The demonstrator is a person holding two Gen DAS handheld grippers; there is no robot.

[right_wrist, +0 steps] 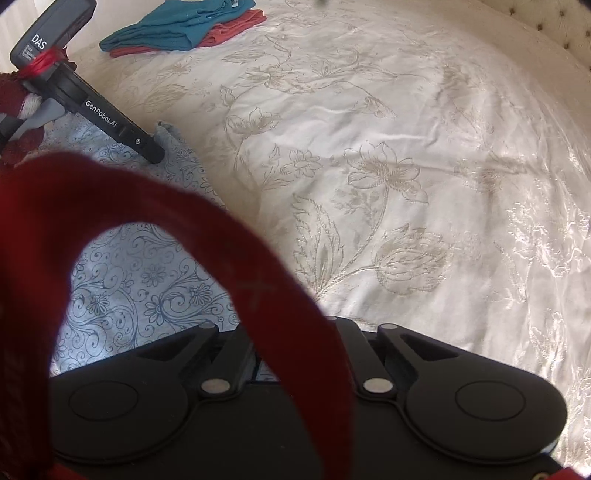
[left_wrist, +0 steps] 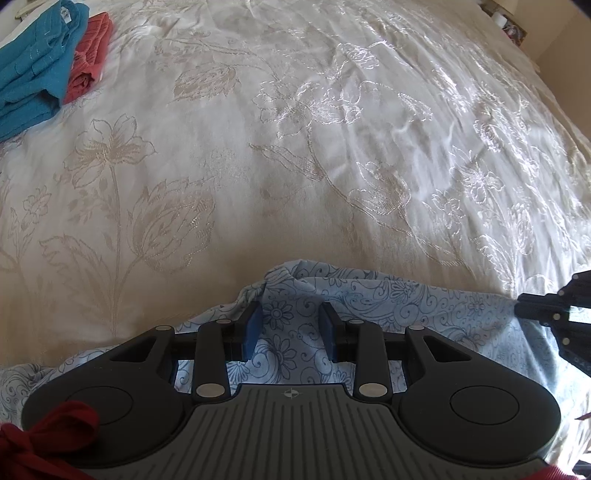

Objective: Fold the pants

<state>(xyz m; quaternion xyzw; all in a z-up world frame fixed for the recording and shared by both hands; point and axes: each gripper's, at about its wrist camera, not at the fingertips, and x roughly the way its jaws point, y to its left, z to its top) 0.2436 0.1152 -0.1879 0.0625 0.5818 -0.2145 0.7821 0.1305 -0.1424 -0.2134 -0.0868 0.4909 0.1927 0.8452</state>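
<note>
The light blue pants [left_wrist: 388, 299] with a dark swirl-and-flower print lie on the white embroidered bedspread [left_wrist: 295, 147]. My left gripper [left_wrist: 290, 330] is open just over the pants' near edge, blue pads apart, cloth showing between them. My right gripper shows in the left wrist view at the right edge [left_wrist: 521, 308], its tip at the pants' edge. In the right wrist view the pants [right_wrist: 147, 280] lie at the left, the left gripper's body [right_wrist: 110, 122] rests over them, and a red strap [right_wrist: 229, 266] hides my right fingers.
Folded teal clothing [left_wrist: 33, 74] lies on folded red clothing [left_wrist: 90, 55] at the far left of the bed; both also show in the right wrist view [right_wrist: 184, 26]. A padded headboard [right_wrist: 569, 29] borders the bed. Items stand on a surface at the far right corner [left_wrist: 506, 18].
</note>
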